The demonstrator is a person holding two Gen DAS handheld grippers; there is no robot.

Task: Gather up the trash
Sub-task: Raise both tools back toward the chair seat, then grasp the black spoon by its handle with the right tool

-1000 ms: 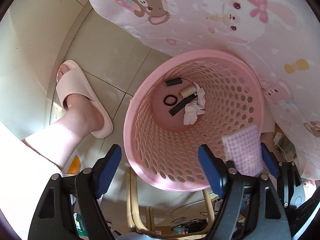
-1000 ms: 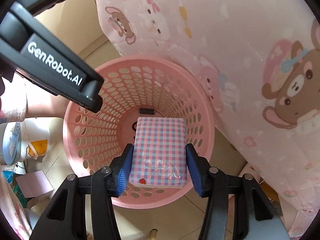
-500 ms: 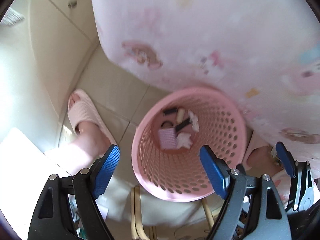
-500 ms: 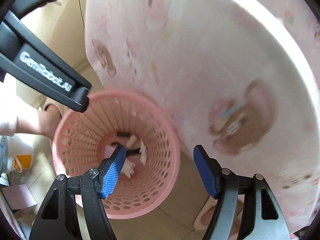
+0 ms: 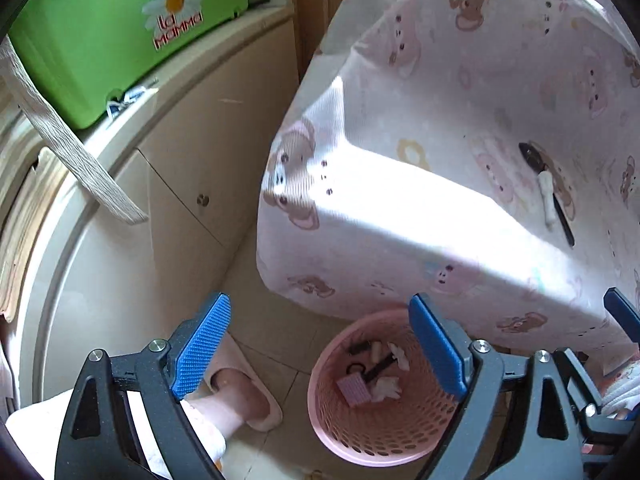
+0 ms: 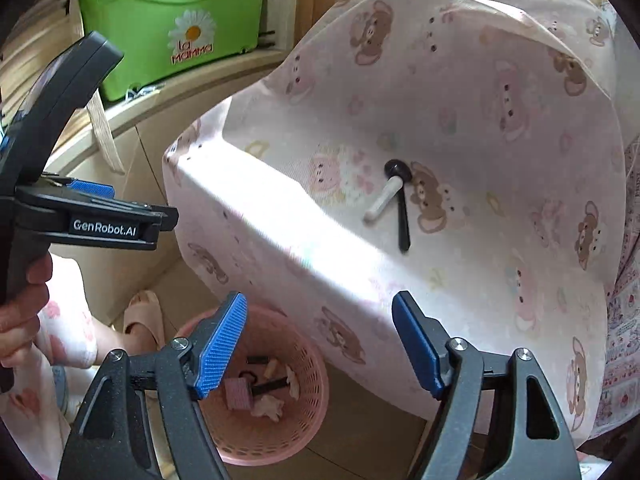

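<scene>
Both the left tongs (image 5: 320, 340) and right tongs (image 6: 320, 340) have just been opening and stand wide apart, empty. The checked pink packet (image 6: 238, 394), clamped in the right tongs a second ago, now lies among crumpled scraps in the perforated pink plastic basket (image 6: 276, 440) on the tiled floor. A white stick (image 6: 385, 197) and black spoon (image 6: 402, 204) rest on the bear-print cloth surface (image 6: 460, 120).
</scene>
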